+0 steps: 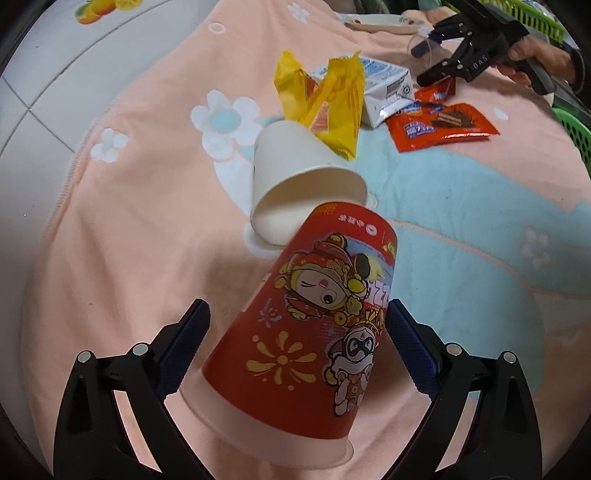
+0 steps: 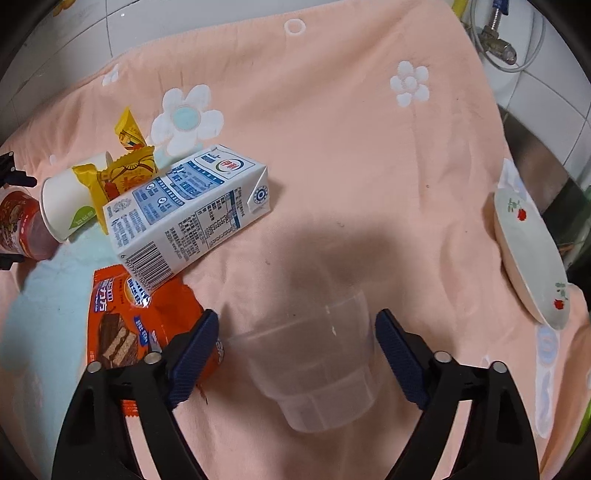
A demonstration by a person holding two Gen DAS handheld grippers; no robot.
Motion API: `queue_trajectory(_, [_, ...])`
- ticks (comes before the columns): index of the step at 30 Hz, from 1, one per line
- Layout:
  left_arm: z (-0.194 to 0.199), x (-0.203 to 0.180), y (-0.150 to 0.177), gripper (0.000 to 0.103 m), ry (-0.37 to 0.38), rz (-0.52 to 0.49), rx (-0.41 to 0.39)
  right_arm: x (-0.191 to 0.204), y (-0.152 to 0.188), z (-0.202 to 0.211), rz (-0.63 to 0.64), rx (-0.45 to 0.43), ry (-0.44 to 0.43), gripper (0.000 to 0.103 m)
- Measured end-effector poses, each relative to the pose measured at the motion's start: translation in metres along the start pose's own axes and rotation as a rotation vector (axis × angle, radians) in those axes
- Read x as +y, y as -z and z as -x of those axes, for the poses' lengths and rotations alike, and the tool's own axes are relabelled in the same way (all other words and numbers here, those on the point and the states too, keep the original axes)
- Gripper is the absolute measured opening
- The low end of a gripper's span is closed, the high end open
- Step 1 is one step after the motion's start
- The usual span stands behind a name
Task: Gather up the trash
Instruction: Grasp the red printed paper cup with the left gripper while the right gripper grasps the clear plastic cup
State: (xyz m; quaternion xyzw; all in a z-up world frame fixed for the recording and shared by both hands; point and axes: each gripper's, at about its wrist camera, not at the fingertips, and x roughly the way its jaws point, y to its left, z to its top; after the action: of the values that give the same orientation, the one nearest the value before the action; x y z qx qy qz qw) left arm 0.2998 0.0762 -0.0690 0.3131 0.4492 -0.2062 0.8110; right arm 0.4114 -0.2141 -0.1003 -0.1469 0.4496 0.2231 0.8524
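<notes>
A red cartoon-printed paper cup (image 1: 314, 314) lies tilted on the peach cloth, wide rim toward me, between the fingers of my left gripper (image 1: 297, 306). That gripper is open, with a gap showing at its left pad. The cup's narrow base rests against the mouth of a white paper cup (image 1: 295, 184) lying on its side. A clear plastic cup (image 2: 314, 362) lies on the cloth between the fingers of my right gripper (image 2: 297, 315), which is open with gaps on both sides. Nearby lie yellow wrappers (image 1: 332, 107), a milk carton (image 2: 184, 210) and an orange wafer wrapper (image 2: 122, 325).
A rose-patterned plate (image 2: 532, 254) sits at the cloth's right edge. Green baskets (image 1: 576, 133) stand beyond the cloth. My right gripper (image 1: 454, 48), held in a hand (image 1: 535, 55), shows at the far right of the left wrist view. White tiles and a metal tap fitting (image 2: 495, 33) lie behind.
</notes>
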Motion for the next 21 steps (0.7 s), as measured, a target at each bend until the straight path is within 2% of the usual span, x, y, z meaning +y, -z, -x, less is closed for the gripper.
queue_trajectory(5, [-0.010,0.004,-0.001,0.090,0.029,0.009,0.030,0.003,-0.004,-0.009,0.019,0.014,0.003,0.073])
queue_trajectory(10, [-0.009,0.005,-0.001,0.089,0.016,0.017,0.020,0.006,-0.007,-0.007,0.007,0.006,0.005,0.063])
queue_trajectory(12, [-0.007,0.002,-0.001,0.089,-0.001,0.015,0.015,0.006,-0.005,-0.007,-0.002,0.013,0.002,0.064])
queue_trajectory(14, [-0.005,-0.001,0.000,0.088,-0.005,0.024,0.005,0.006,-0.003,-0.005,-0.005,0.007,0.010,0.071])
queue_trajectory(18, [0.004,-0.006,0.004,0.083,-0.017,0.058,-0.003,0.006,0.001,-0.002,-0.008,0.005,0.009,0.071])
queue_trajectory(21, [0.009,-0.008,0.007,0.080,-0.010,0.102,-0.013,0.004,0.006,0.002,-0.014,0.007,0.006,0.060])
